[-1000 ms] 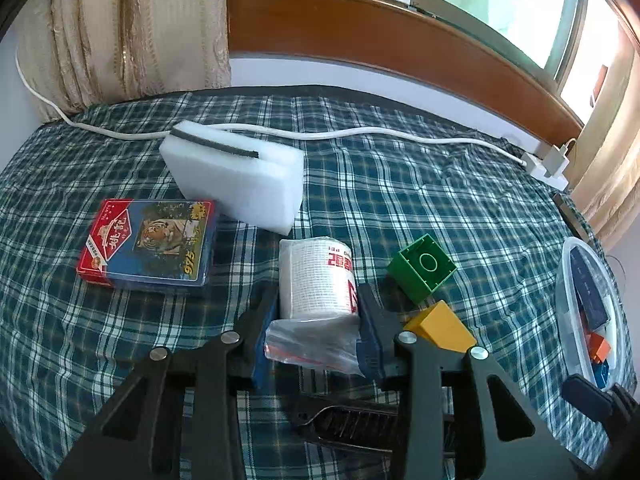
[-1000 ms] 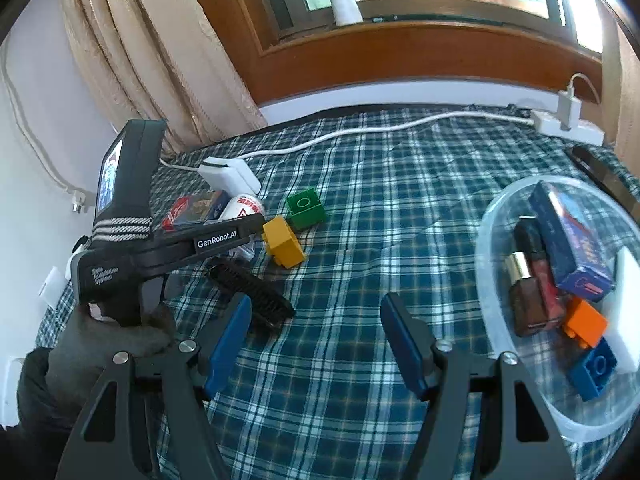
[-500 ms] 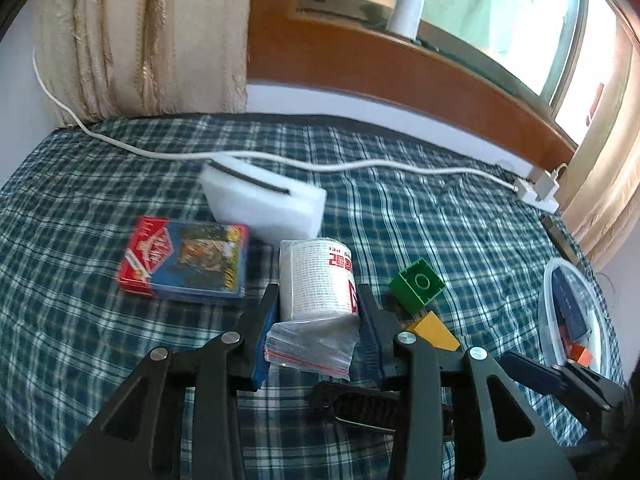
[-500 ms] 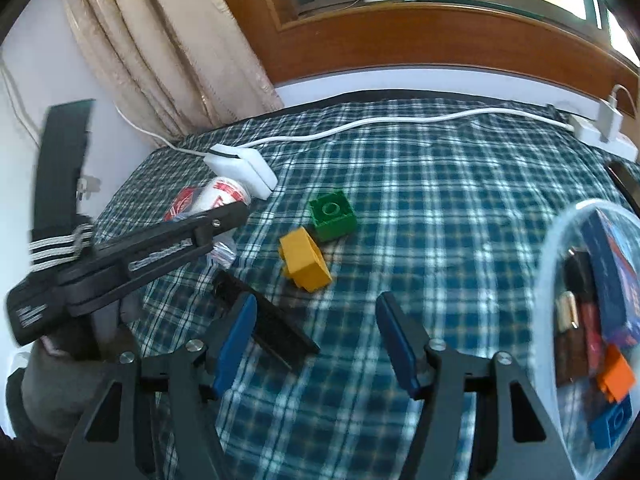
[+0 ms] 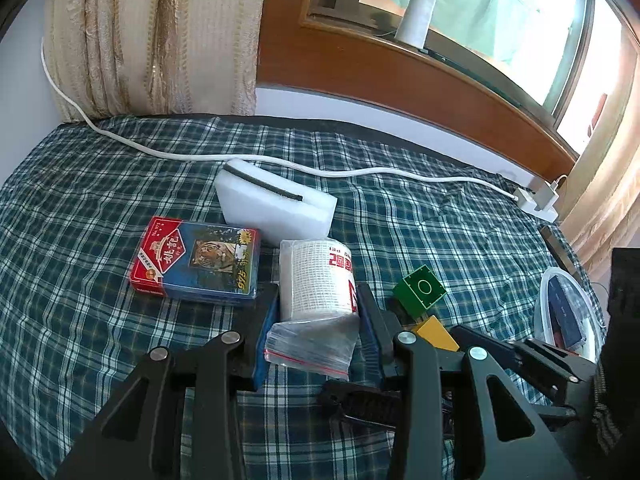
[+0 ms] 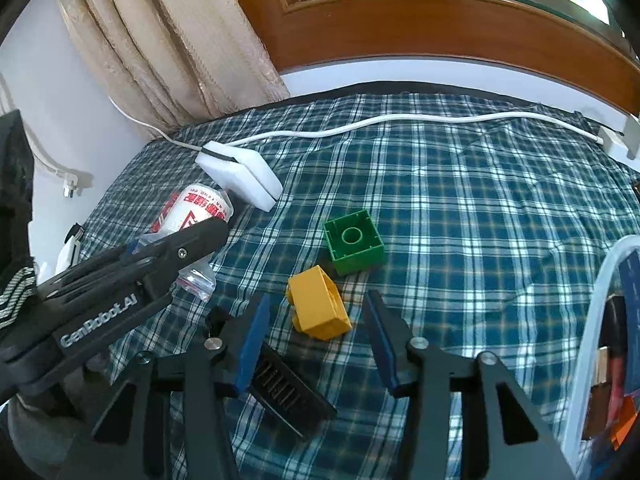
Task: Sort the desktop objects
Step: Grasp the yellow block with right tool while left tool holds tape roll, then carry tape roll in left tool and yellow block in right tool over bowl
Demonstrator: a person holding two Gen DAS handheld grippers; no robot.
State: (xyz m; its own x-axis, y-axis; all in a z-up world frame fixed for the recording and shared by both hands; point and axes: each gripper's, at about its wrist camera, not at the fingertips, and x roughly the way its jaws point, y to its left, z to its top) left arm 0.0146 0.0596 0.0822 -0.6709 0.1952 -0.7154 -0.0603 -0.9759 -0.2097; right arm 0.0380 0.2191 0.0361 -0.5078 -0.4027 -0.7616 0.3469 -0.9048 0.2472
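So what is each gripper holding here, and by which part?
Left gripper grips the bagged bandage roll across its lower sides. Right gripper holds nothing; its jaws are closing around the yellow block, not touching.

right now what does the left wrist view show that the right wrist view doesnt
Only the left wrist view shows the playing card box and the left gripper shut on the bagged bandage roll.

Only the right wrist view shows the right gripper, jaws closing around the yellow block without touching it.

Both show the green block, the white sponge, the black comb and the clear container.
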